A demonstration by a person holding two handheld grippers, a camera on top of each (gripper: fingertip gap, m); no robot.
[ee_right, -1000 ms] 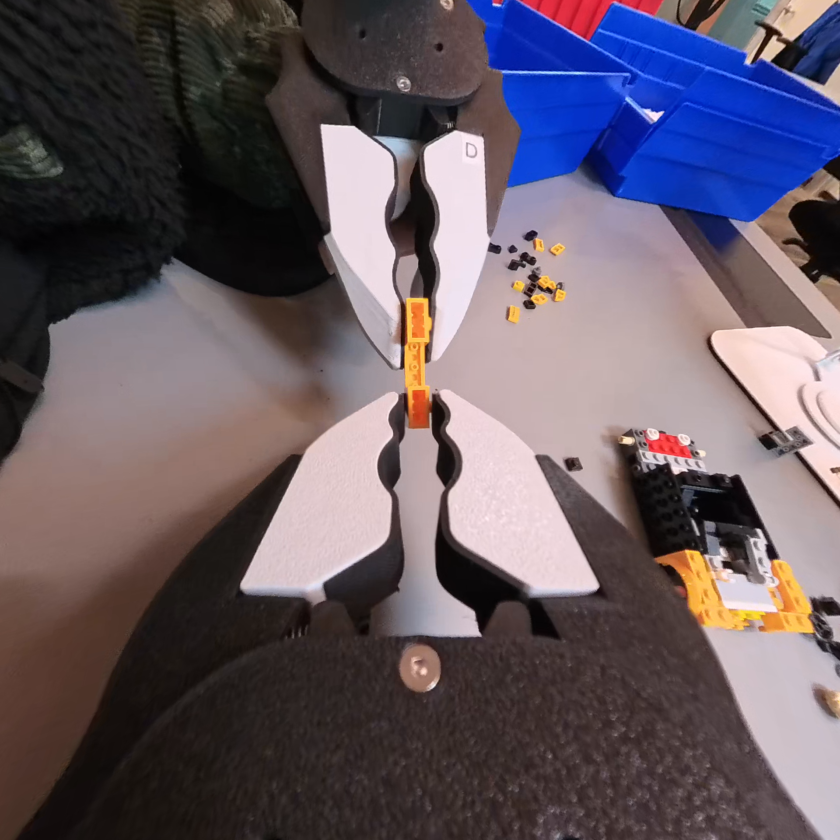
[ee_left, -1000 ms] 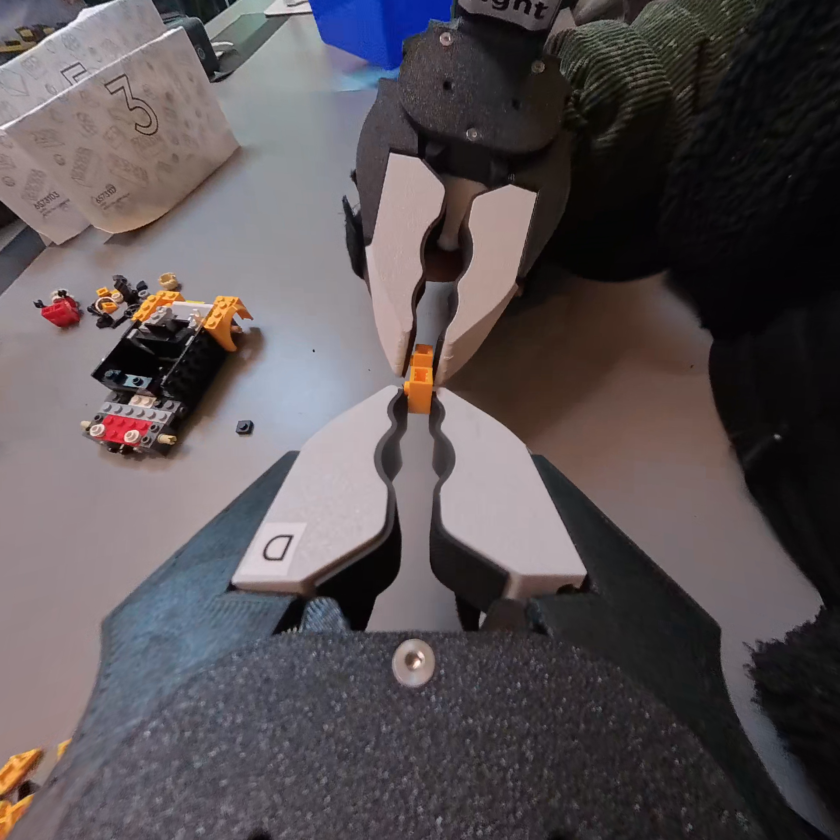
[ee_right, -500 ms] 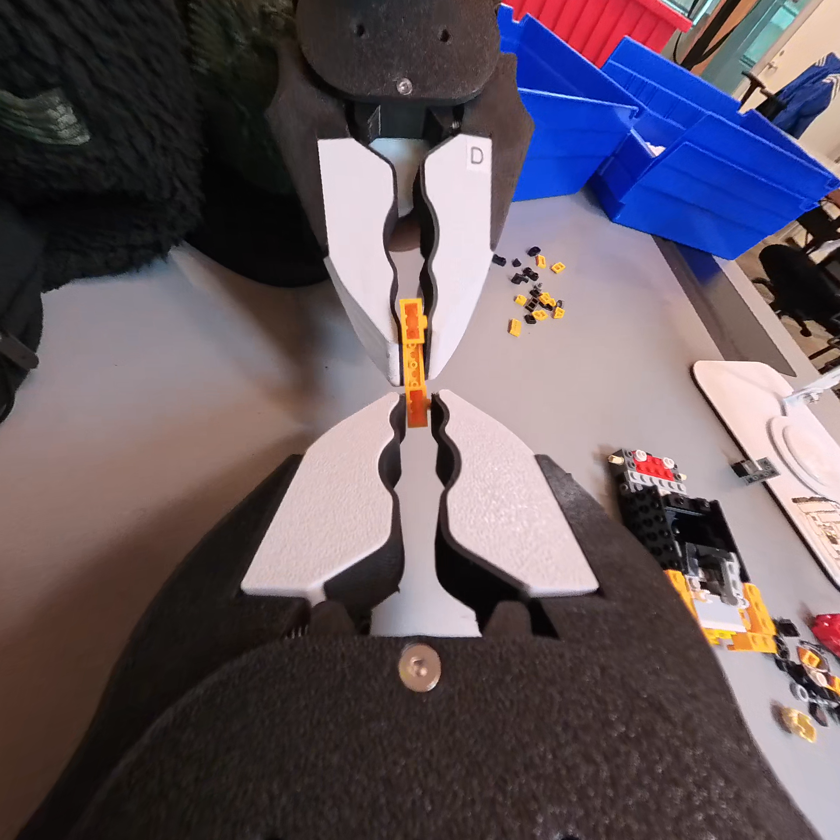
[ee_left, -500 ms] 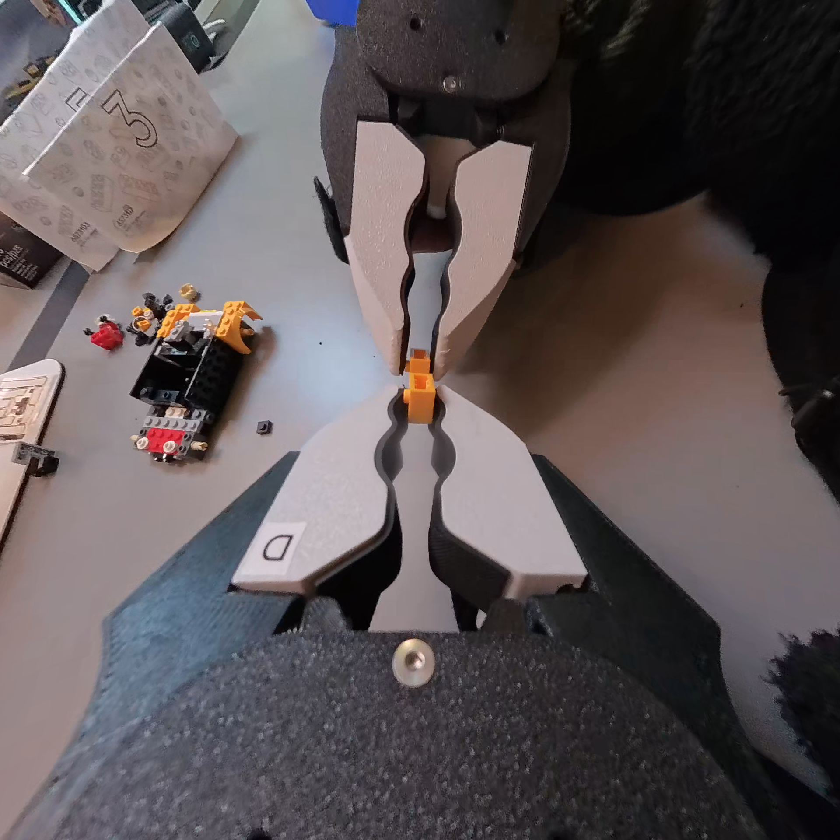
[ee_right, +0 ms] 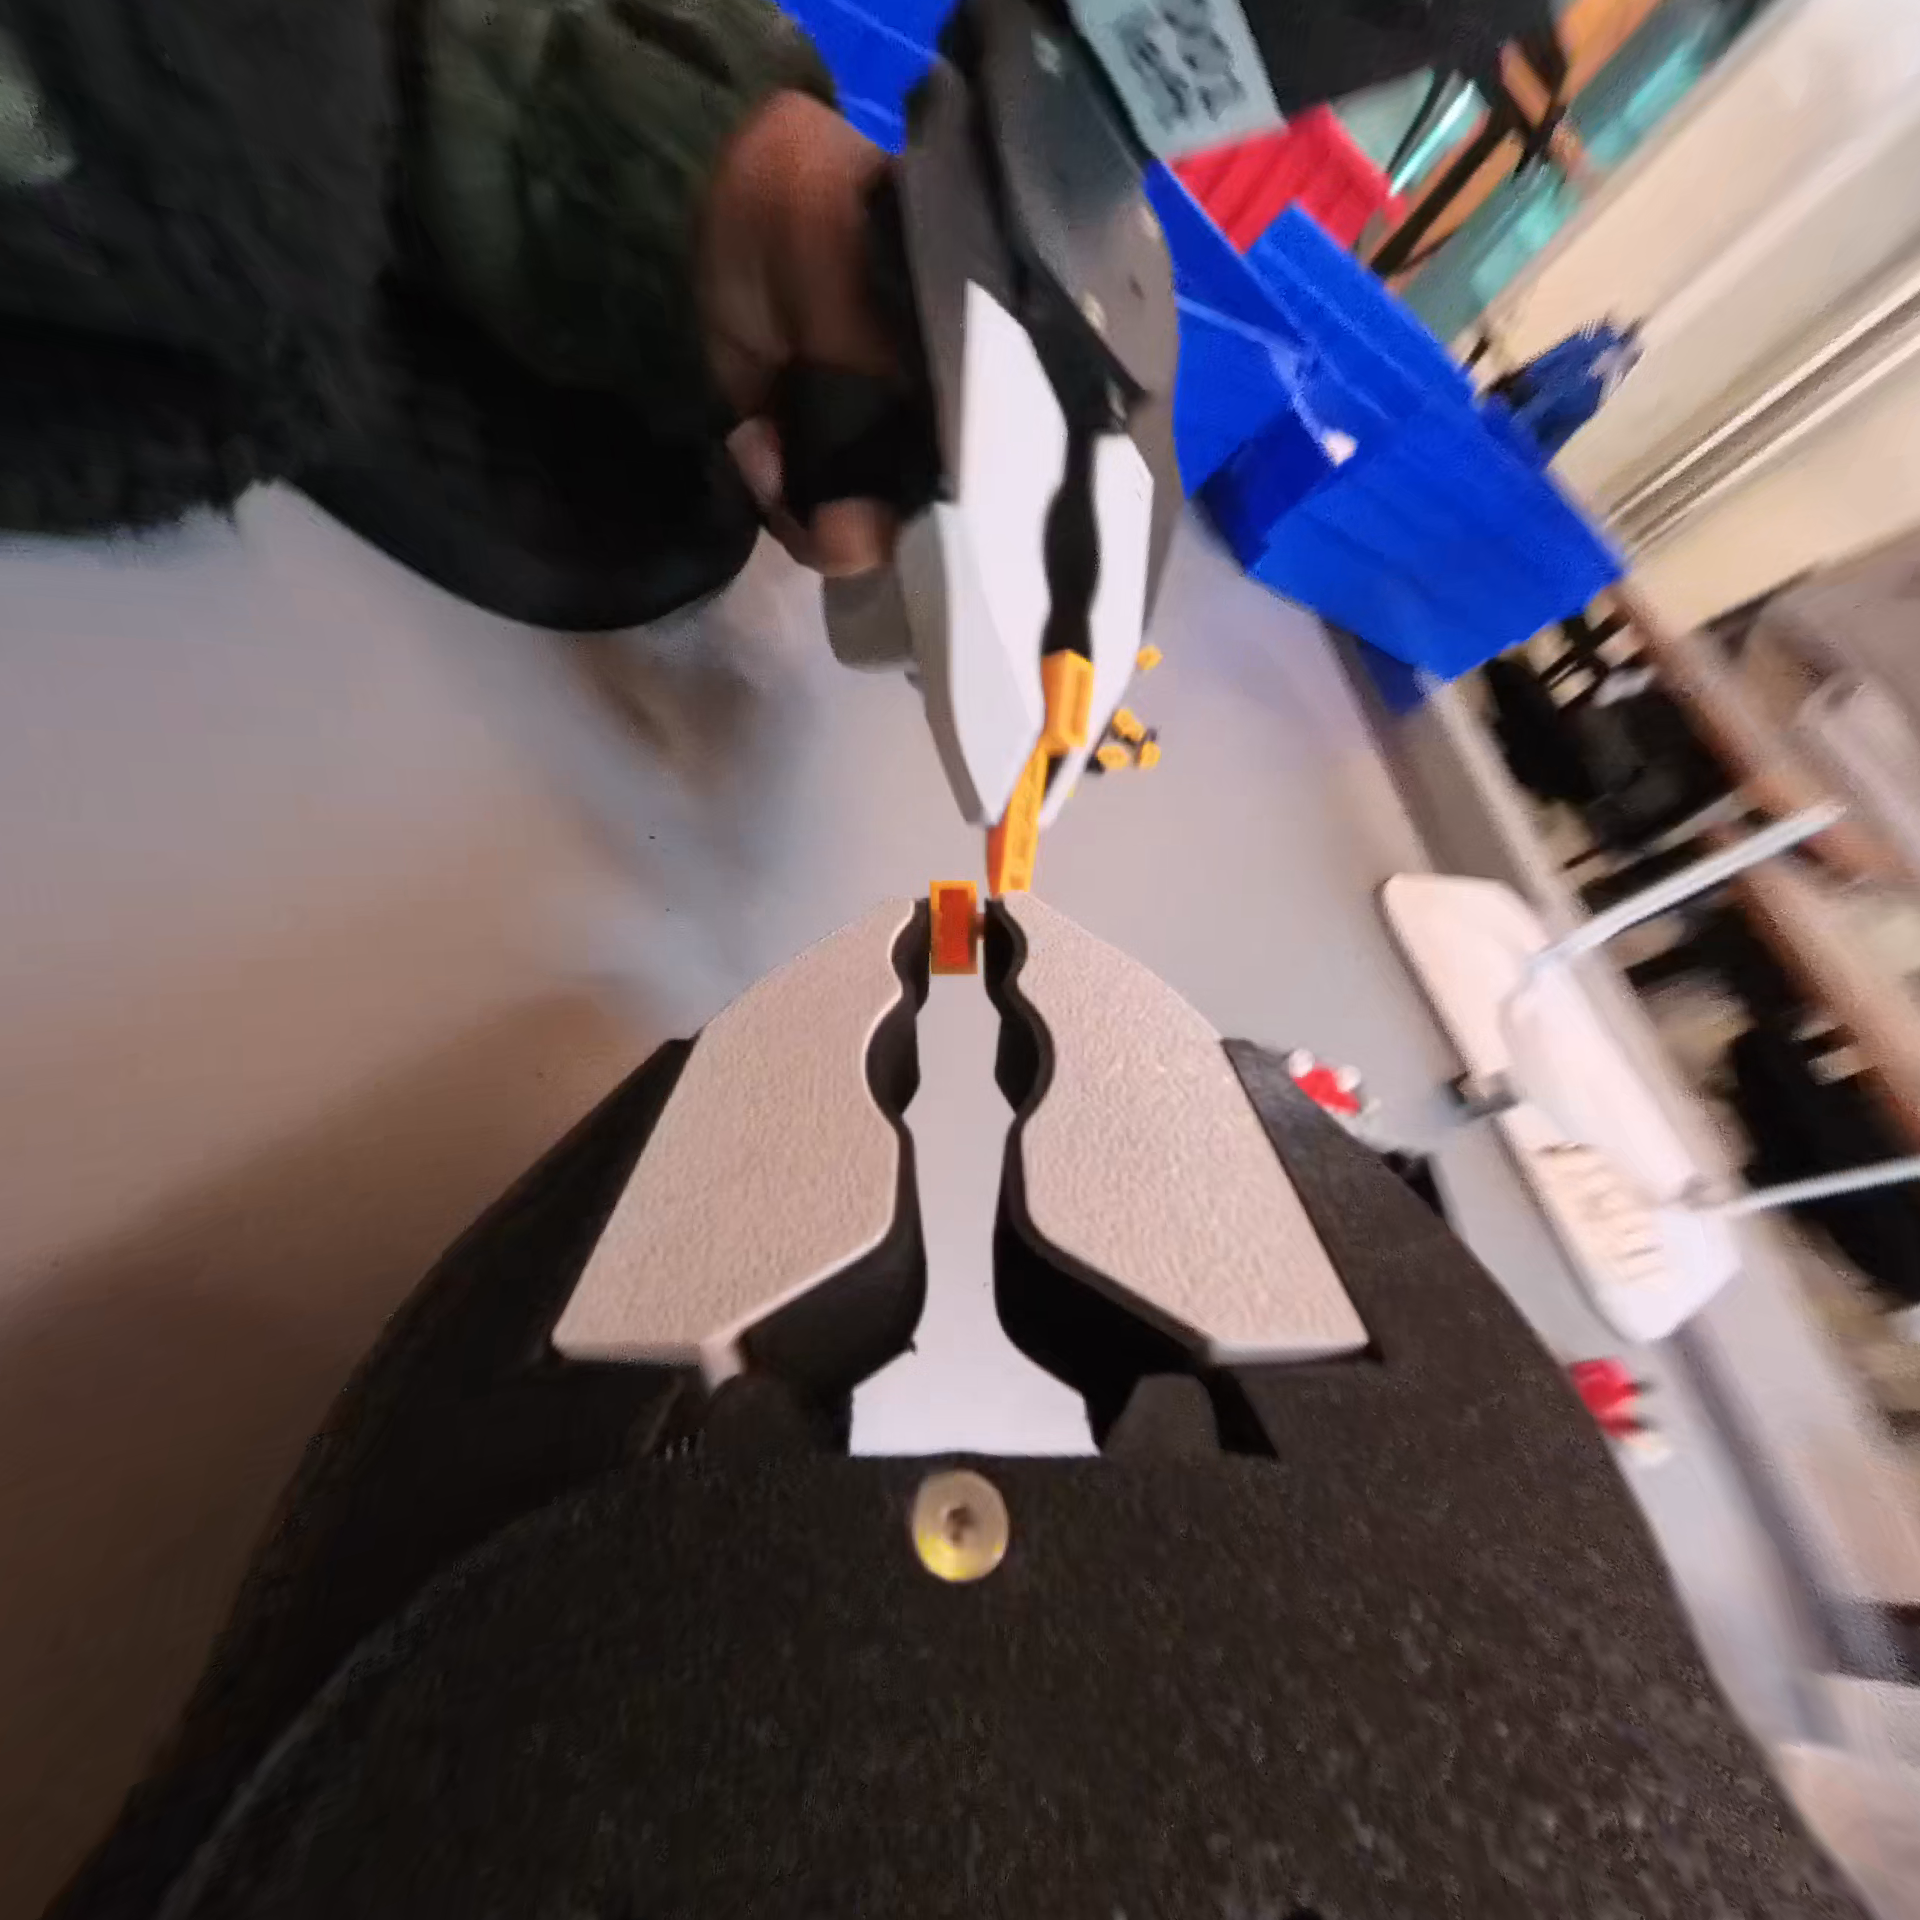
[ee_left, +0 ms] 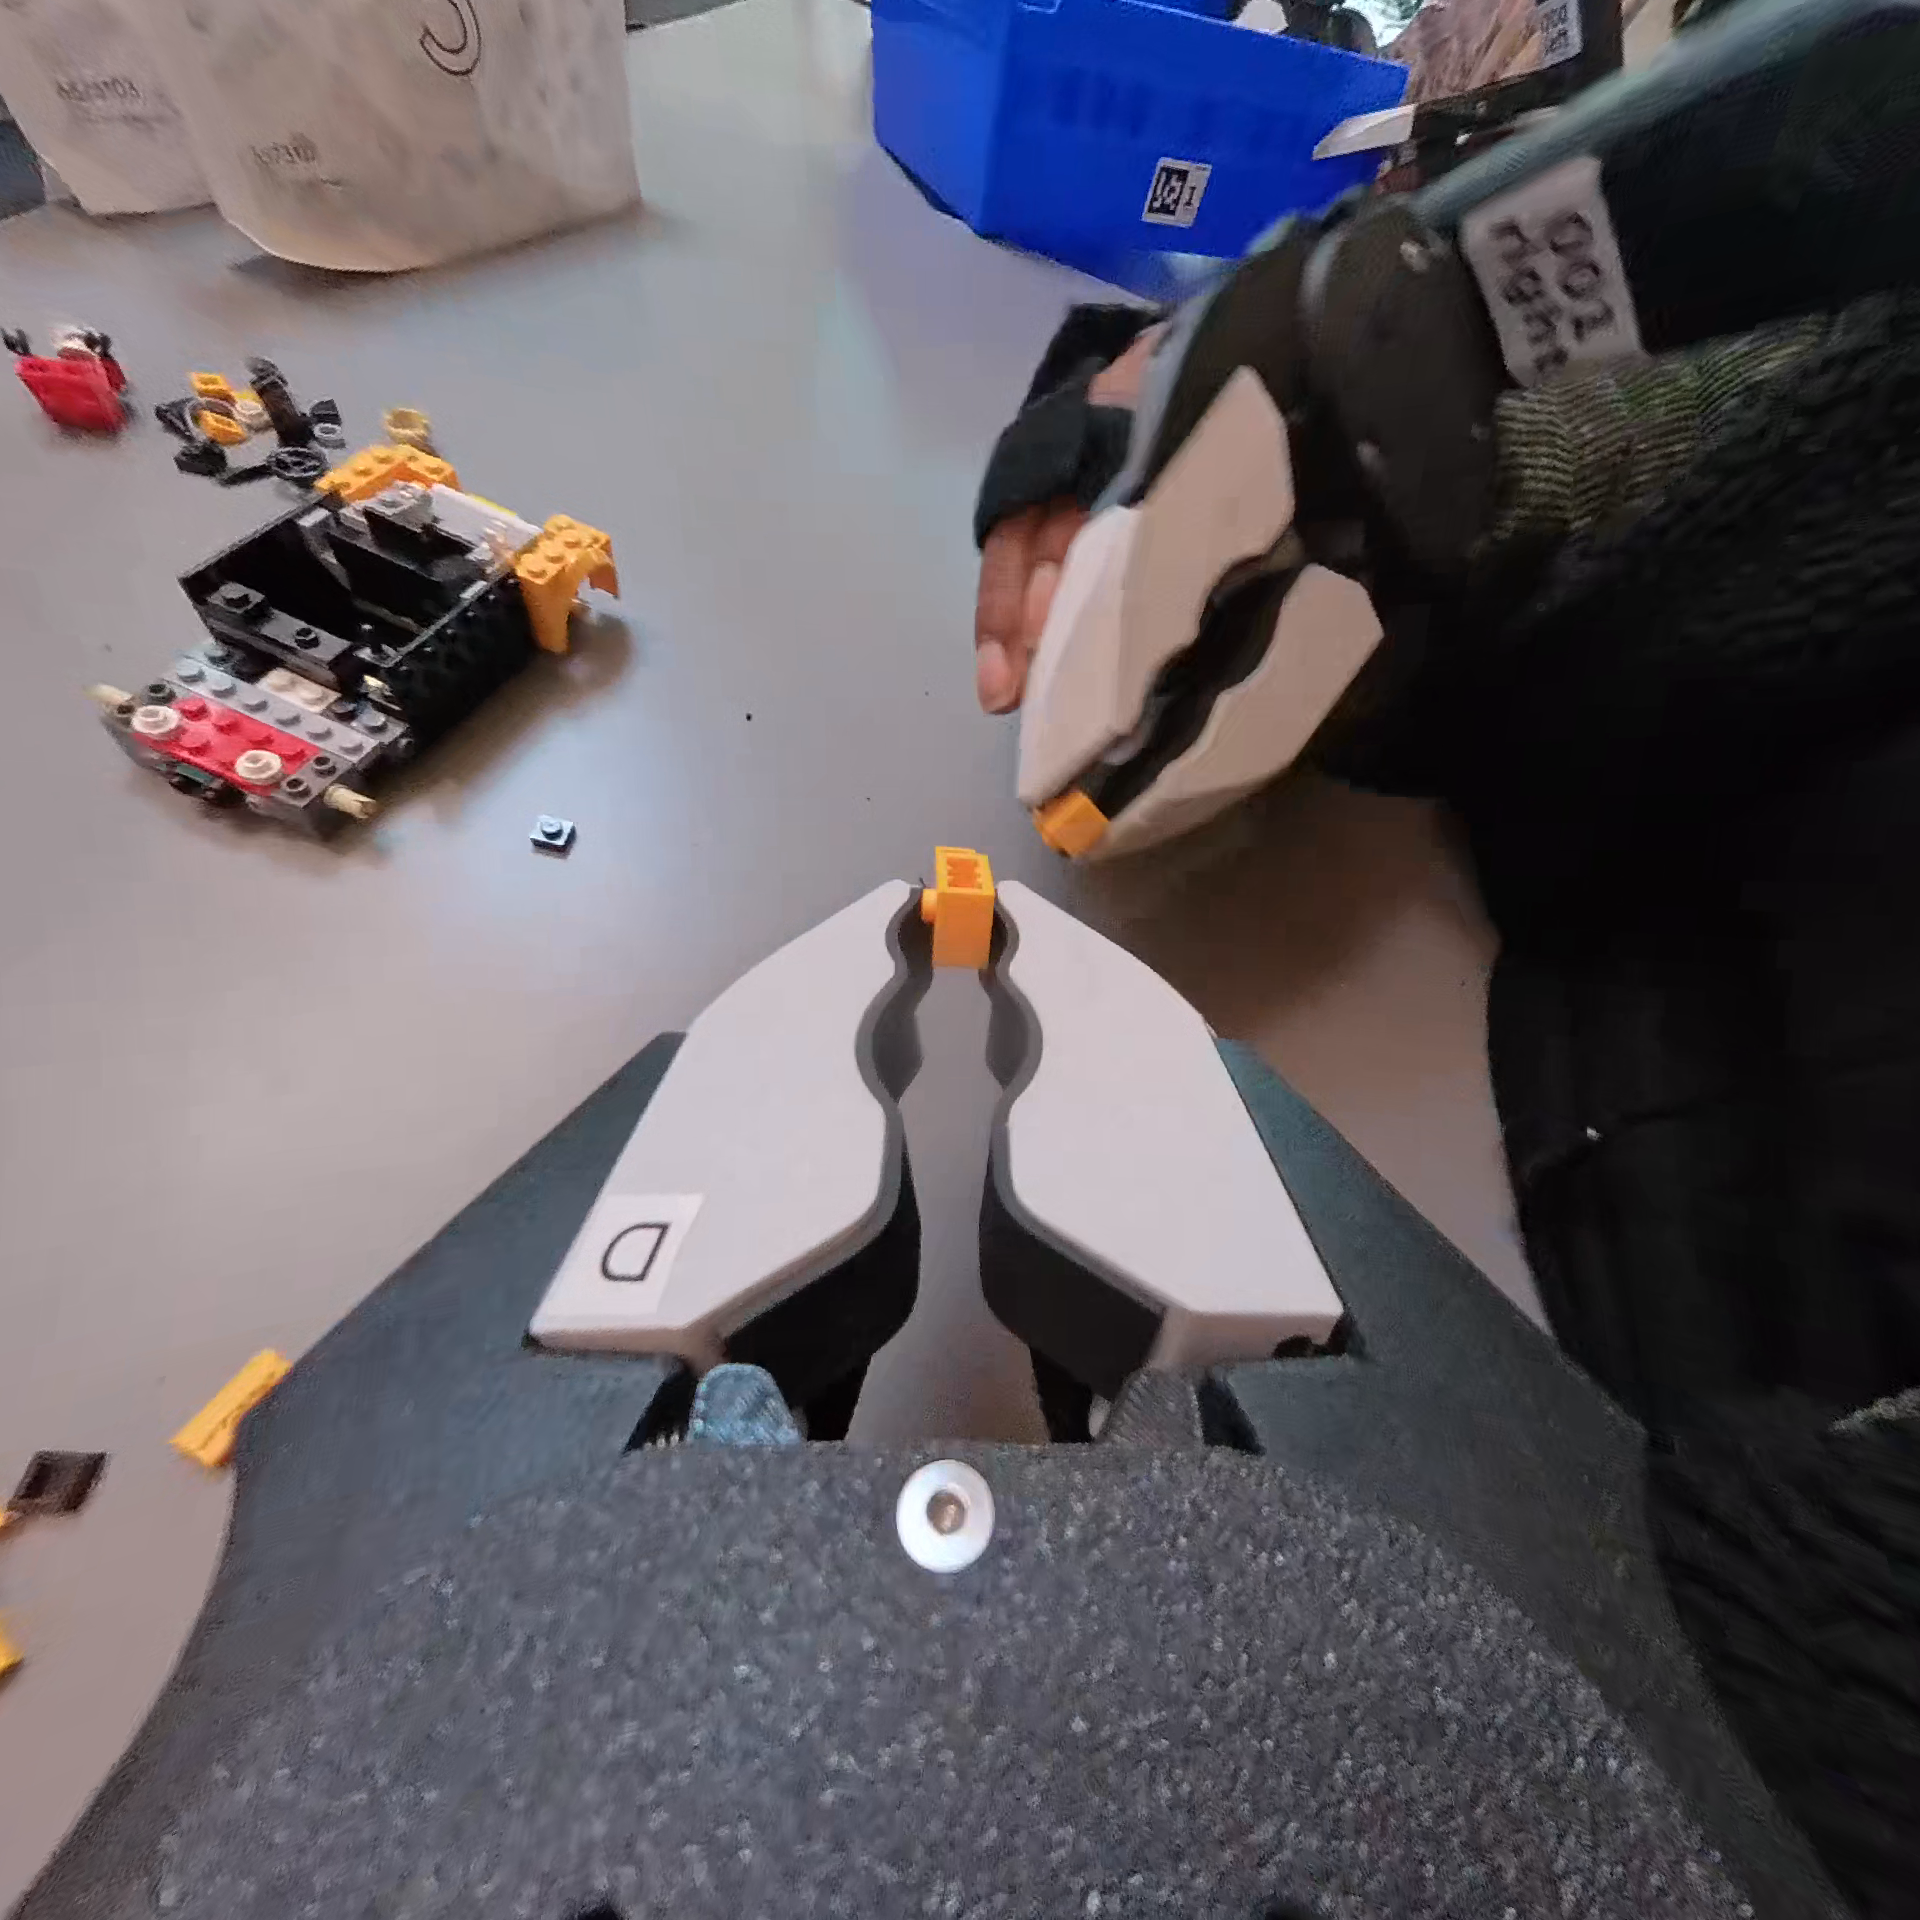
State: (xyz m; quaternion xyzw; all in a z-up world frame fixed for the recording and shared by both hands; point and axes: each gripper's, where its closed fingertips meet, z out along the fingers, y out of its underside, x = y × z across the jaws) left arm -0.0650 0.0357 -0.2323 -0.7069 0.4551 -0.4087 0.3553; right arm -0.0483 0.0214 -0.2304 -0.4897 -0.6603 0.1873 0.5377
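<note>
Both tongs are held above the grey tabletop, and their tips point toward each other.

The left tongs are closed on a long orange piece. From its own camera only the end of the piece shows, squeezed between the two pale fingertips. From the other side one sees that it is a thin strip with a thicker block on it, and that it sticks out beyond the tips.

The right tongs are closed on a small orange brick. One flat face lies against one pad, and a little side stud meets the other pad. A hand in a dark sleeve carries these tongs, tilted to one side.

The free end of the long piece is very near the small brick, just beside the right fingertip, but the two orange parts are not joined.

To the left on the tabletop stands a half-built toy vehicle, black with orange, grey and red parts. A tiny dark plate lies between it and the left tongs. Loose small pieces lie behind the vehicle, then white paper bags and a blue bin.
</note>
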